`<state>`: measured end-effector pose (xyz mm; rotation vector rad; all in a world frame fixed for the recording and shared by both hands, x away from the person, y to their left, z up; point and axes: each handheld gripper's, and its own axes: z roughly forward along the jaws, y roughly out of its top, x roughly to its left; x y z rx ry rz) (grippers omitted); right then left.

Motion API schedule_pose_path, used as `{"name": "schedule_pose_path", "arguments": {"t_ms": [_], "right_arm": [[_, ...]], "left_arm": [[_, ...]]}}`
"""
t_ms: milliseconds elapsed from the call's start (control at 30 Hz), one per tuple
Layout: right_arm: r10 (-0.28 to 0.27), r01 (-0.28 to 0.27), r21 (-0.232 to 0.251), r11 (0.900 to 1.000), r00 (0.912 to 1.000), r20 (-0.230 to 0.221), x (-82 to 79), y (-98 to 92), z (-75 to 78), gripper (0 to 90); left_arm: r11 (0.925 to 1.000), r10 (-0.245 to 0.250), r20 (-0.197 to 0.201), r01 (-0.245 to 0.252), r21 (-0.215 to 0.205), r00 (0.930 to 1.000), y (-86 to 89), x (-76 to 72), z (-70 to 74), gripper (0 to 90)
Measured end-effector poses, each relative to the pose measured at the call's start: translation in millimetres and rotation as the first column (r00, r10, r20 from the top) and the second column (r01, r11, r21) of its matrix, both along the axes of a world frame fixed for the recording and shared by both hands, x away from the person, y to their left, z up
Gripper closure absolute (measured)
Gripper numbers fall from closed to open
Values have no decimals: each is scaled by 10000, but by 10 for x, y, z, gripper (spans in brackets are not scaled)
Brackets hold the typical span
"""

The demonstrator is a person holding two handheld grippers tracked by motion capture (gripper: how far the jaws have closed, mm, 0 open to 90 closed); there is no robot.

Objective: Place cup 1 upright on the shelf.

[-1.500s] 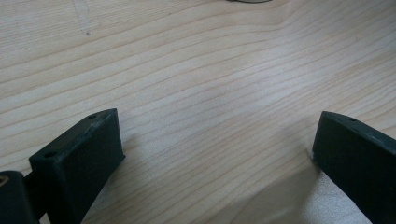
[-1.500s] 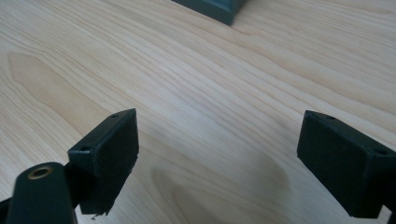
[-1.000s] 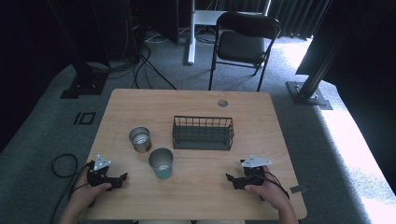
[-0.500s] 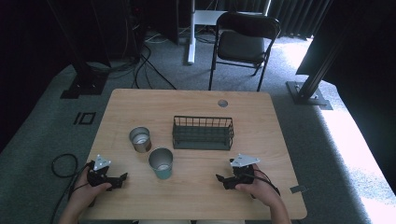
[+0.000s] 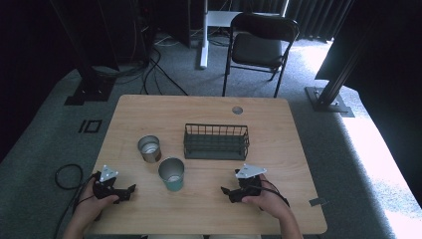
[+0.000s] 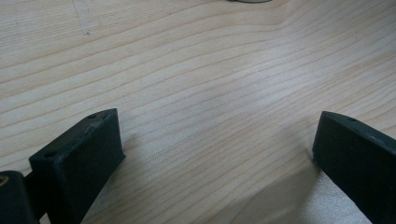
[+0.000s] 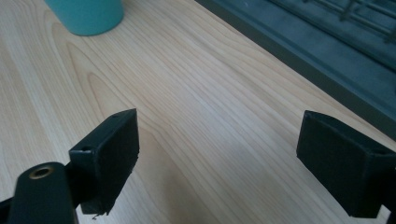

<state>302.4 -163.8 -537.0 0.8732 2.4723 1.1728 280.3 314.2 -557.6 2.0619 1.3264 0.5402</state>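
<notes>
the teal cup (image 5: 171,174) stands near the table's (image 5: 278,129) front, beside the metal cup (image 5: 149,148) and wire basket (image 5: 216,141), while the right gripper (image 5: 228,192), jaws wide, has slid leftward toward it, the left gripper (image 5: 130,190) resting wide and unmoved.

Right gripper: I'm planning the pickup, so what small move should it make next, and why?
Probably ease the right gripper forward-left toward the teal cup. Its jaws stand wide open with nothing between them, and in the right gripper view the cup sits ahead, upper left, apart from them, beside the wire basket.
</notes>
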Motion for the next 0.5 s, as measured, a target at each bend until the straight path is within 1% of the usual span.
{"name": "schedule_pose_path", "arguments": {"t_ms": [200,267,500], "right_arm": [[248,-248,23,9997,9997,23,6,118,14,128],[362,-363,52,9993,9993,98,12,170,21,128],[579,-581,109,9983,9982,122,17,279,32,128]], "left_arm": [[10000,1,0,-1,1,10000,0,0,0,25],[10000,0,-2,0,5,10000,0,0,0,25],[10000,0,0,0,1,10000,0,0,0,25]]}}
